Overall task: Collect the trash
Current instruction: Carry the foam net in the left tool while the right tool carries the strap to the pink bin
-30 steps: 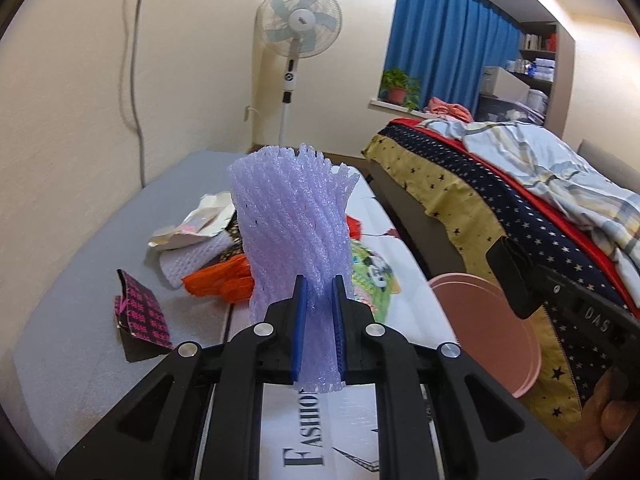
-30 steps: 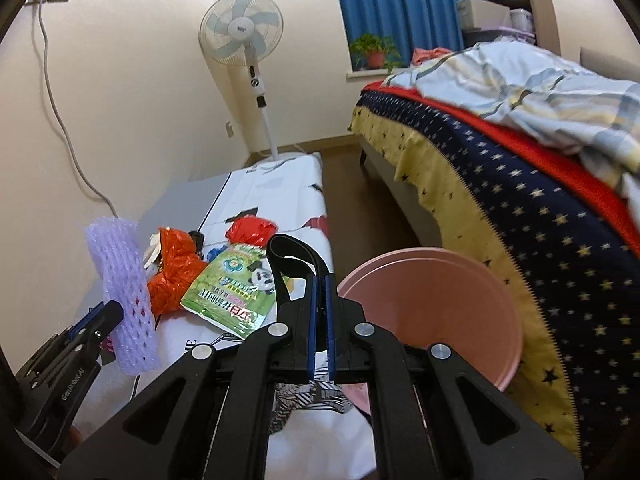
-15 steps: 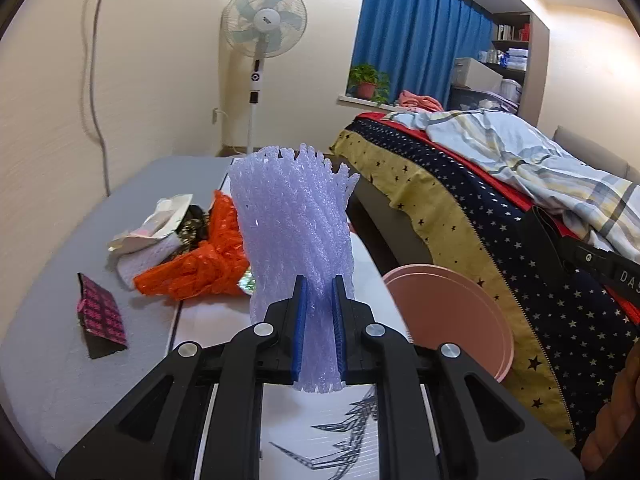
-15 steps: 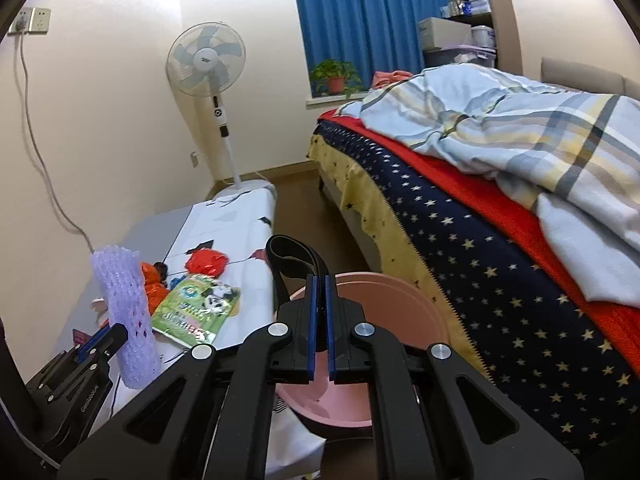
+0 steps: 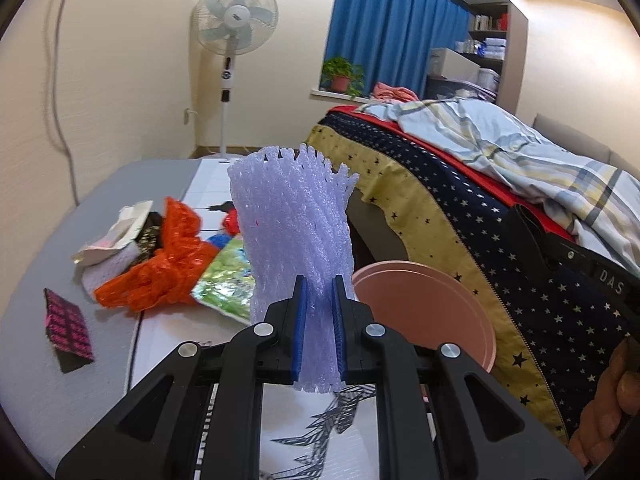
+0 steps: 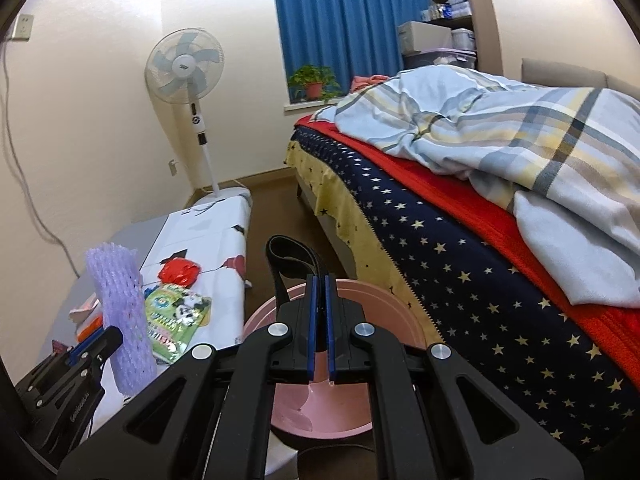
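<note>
The lavender foam net sleeve (image 5: 294,236) is soft, open-meshed plastic foam, matt and bristly at its cut edge. The crumpled orange plastic bag (image 5: 160,276) is thin film with glossy creases. The green printed snack packet (image 5: 226,280) is shiny foil-like plastic. The round pink plastic basin (image 6: 352,412) is smooth with a dull sheen. The tabletop (image 5: 24,332) carries a grey, finely textured matt cover. Both black plastic grippers have matt bodies, bright metal screw heads and ridged blue rubbery fingers (image 5: 299,328). The star-printed navy bedspread (image 6: 460,280) is woven cloth.
</note>
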`<act>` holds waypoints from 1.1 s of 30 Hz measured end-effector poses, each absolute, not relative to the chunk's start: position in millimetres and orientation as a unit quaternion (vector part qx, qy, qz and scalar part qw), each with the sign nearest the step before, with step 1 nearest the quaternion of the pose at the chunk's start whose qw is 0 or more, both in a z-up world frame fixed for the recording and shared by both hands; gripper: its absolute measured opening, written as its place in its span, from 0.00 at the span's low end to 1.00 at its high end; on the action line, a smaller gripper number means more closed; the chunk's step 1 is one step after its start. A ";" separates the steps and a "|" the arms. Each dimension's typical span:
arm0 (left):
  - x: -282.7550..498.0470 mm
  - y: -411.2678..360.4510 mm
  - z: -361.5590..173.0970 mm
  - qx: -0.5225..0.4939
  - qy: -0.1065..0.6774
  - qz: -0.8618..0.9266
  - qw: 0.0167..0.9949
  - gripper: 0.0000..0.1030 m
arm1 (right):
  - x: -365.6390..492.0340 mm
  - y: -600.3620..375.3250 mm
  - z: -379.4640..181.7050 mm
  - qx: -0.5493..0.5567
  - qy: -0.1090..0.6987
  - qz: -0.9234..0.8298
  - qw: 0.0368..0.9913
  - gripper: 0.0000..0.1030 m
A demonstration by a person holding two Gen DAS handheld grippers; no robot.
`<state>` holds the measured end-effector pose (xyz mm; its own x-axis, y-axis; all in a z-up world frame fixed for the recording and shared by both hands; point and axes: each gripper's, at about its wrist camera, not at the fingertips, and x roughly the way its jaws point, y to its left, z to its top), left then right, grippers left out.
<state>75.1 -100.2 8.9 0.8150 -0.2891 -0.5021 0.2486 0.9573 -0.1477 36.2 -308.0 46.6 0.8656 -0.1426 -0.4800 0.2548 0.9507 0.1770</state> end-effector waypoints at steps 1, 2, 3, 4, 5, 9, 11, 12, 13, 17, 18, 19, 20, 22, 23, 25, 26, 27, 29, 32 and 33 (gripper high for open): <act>76.8 -103.7 9.5 -0.036 0.269 -0.147 0.951 0.12 | 37.2 -311.8 46.0 0.124 0.236 -0.109 0.958 0.04; 77.7 -106.3 9.7 -0.034 0.268 -0.152 0.951 0.12 | 37.1 -313.8 45.5 0.127 0.236 -0.111 0.957 0.04; 79.0 -109.2 10.1 -0.033 0.267 -0.157 0.950 0.12 | 37.9 -316.3 44.9 0.129 0.236 -0.114 0.956 0.04; 80.6 -112.7 10.4 -0.031 0.266 -0.164 0.949 0.12 | 38.8 -318.0 44.3 0.130 0.236 -0.117 0.956 0.04; 82.4 -116.1 10.7 -0.029 0.266 -0.170 0.949 0.12 | 39.8 -319.7 43.3 0.133 0.236 -0.119 0.955 0.04; 91.7 -129.6 9.4 -0.026 0.265 -0.191 0.945 0.12 | 41.9 -322.4 41.6 0.135 0.237 -0.122 0.954 0.04; 97.1 -136.7 7.3 -0.022 0.265 -0.201 0.943 0.12 | 43.5 -323.2 40.9 0.134 0.237 -0.125 0.954 0.04; 99.3 -139.8 6.3 -0.020 0.265 -0.204 0.942 0.12 | 44.2 -323.7 40.7 0.134 0.237 -0.126 0.954 0.04; 102.2 -143.7 4.9 -0.018 0.266 -0.210 0.941 0.12 | 44.8 -324.8 40.4 0.135 0.237 -0.128 0.954 0.04; 110.0 -153.7 2.0 -0.012 0.268 -0.228 0.936 0.12 | 49.7 -329.8 37.0 0.140 0.240 -0.132 0.951 0.04; 111.3 -156.3 1.6 -0.010 0.268 -0.230 0.935 0.12 | 50.5 -330.2 36.3 0.141 0.241 -0.133 0.951 0.04; 113.5 -159.2 1.0 -0.007 0.268 -0.233 0.935 0.12 | 52.3 -330.6 35.1 0.141 0.242 -0.133 0.951 0.04; 115.2 -161.8 0.5 -0.006 0.268 -0.237 0.934 0.12 | 52.8 -330.4 34.2 0.141 0.243 -0.134 0.950 0.04; 118.7 -167.6 -0.5 -0.002 0.269 -0.244 0.932 0.12 | 55.2 -330.8 32.5 0.141 0.244 -0.135 0.950 0.04; 120.7 -170.4 -1.5 0.000 0.269 -0.247 0.931 0.12 | 56.9 -331.4 31.4 0.141 0.245 -0.136 0.949 0.04; 122.9 -175.6 -4.3 0.006 0.271 -0.253 0.929 0.12 | 59.6 -333.0 29.1 0.142 0.247 -0.138 0.948 0.04; 124.0 -177.7 -5.9 0.009 0.273 -0.255 0.928 0.12 | 61.1 -333.5 28.3 0.143 0.248 -0.139 0.948 0.04; 124.8 -179.0 -7.3 0.010 0.274 -0.257 0.927 0.12 | 62.8 -334.2 27.4 0.144 0.249 -0.140 0.947 0.04; 127.1 -181.7 -10.8 0.010 0.278 -0.260 0.925 0.12 | 65.8 -335.4 25.2 0.144 0.252 -0.142 0.946 0.04; 131.0 -184.3 -14.1 0.008 0.282 -0.261 0.923 0.12 | 68.8 -335.8 22.9 0.145 0.254 -0.143 0.946 0.04; 132.1 -184.7 -14.8 0.006 0.283 -0.261 0.923 0.12 | 69.3 -336.0 22.4 0.145 0.255 -0.143 0.945 0.04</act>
